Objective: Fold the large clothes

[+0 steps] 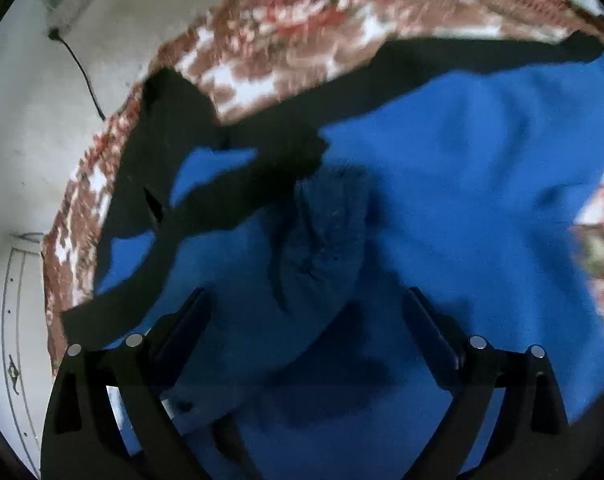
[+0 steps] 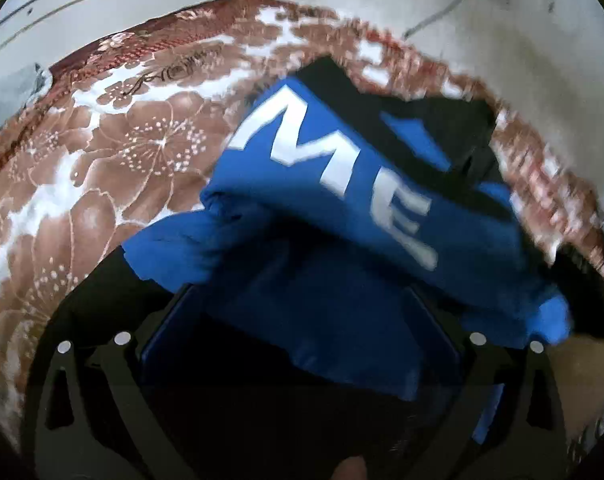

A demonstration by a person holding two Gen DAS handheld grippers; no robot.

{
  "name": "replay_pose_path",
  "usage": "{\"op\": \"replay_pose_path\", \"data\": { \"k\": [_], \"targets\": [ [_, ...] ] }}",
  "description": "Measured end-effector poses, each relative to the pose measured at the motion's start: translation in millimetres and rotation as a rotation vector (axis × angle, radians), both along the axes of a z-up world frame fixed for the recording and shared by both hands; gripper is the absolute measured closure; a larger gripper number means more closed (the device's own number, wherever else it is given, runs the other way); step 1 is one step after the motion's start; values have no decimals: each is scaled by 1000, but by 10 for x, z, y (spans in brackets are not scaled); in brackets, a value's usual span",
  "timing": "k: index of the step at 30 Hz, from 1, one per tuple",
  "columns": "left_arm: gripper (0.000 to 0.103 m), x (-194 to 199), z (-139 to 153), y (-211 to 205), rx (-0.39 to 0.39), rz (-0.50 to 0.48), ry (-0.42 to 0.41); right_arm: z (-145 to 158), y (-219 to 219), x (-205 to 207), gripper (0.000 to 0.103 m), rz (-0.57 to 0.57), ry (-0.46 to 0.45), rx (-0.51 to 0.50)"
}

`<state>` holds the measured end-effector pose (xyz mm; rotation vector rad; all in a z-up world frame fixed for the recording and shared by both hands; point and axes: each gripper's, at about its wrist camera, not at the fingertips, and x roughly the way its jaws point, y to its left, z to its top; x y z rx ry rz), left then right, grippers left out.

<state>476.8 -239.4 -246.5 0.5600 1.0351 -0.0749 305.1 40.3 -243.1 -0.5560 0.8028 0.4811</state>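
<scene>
Nearest the left wrist lens, the left gripper [image 1: 305, 300] has its two black fingers [image 1: 182, 320] spread wide apart, with nothing pressed between them; a bunched fold of the blue fleece garment with black trim [image 1: 461, 160] lies just beyond them toward 12 o'clock. The garment spreads from the centre out to 3 o'clock, its black bands running from 8 toward 1 o'clock. It lies on a brown-and-white floral blanket [image 1: 262, 40], which arcs from 9 round to 1 o'clock. A pale wall [image 1: 30, 128] with a dark cable [image 1: 84, 76] fills 10 o'clock.

In the right wrist view, the right gripper [image 2: 302, 320] has garment cloth draped between its fingers; whether they clamp it I cannot tell. White letters [image 2: 333, 168] sit at centre, the blanket from 7 to 11 o'clock.
</scene>
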Motion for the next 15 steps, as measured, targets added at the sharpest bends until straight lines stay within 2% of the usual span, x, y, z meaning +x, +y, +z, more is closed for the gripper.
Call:
{"op": "replay_pose_path", "data": {
  "k": [2, 4, 8, 10, 13, 15],
  "targets": [
    [9, -157, 395, 40, -39, -31, -42, -24, -22, 46, 5, -18, 9, 21],
    [9, -263, 879, 217, -79, -45, -115, -113, -71, 137, 5, -40, 56, 49],
    [5, -400, 1940, 1013, -194, -7, -215, -202, -330, 289, 5, -124, 116, 110],
    [5, -431, 2247, 1478, -238, 20, -234, -188, -548, 369, 4, -180, 116, 138],
    [5, -441, 2382, 2232, -289, 103, -258, -112, -963, 542, 4, -268, 122, 176],
    [5, -428, 2190, 2757, -313, 185, -244, -44, -1268, 663, 4, -318, 112, 191]
  ]
}}
